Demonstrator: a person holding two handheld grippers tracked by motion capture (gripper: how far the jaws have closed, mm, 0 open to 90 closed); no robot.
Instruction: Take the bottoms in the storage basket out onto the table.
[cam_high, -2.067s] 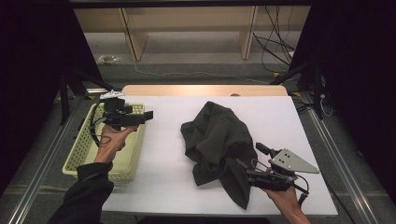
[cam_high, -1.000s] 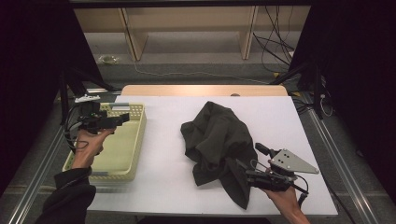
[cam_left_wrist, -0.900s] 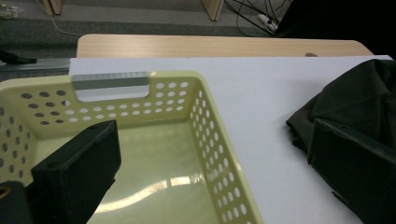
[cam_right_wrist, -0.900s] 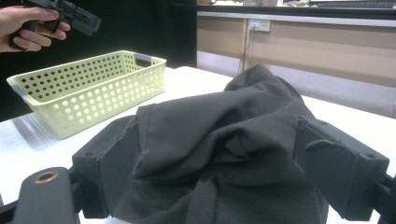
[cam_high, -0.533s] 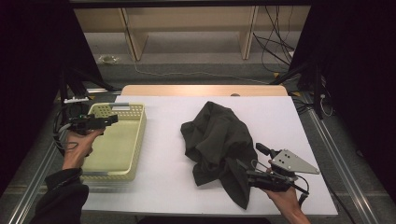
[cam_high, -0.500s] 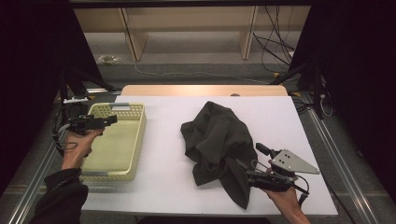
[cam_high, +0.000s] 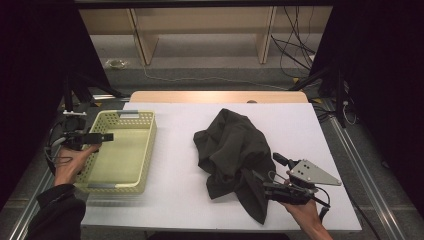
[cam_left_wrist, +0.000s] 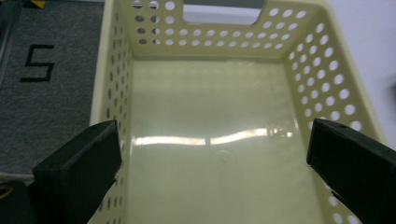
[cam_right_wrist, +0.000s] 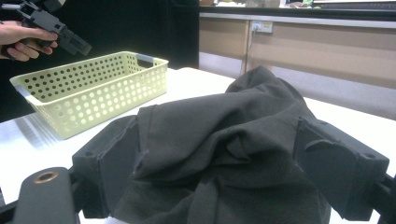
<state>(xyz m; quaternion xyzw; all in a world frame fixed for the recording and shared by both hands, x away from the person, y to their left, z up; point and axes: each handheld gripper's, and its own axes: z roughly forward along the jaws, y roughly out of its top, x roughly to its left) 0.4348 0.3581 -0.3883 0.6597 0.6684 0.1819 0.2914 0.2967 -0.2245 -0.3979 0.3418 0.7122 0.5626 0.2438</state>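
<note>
A dark crumpled garment (cam_high: 231, 150) is lying at the centre right of the white surface (cam_high: 175, 200); the right claw (cam_high: 260, 181), at the lower right of the high view, is sitting wide open with the cloth's lower edge bunched between its jaws; a pale yellow perforated basket (cam_high: 147, 145) is resting at the left; the left claw (cam_high: 106, 136) is hovering above the basket's left rim, jaws spread wide and holding nothing
</note>
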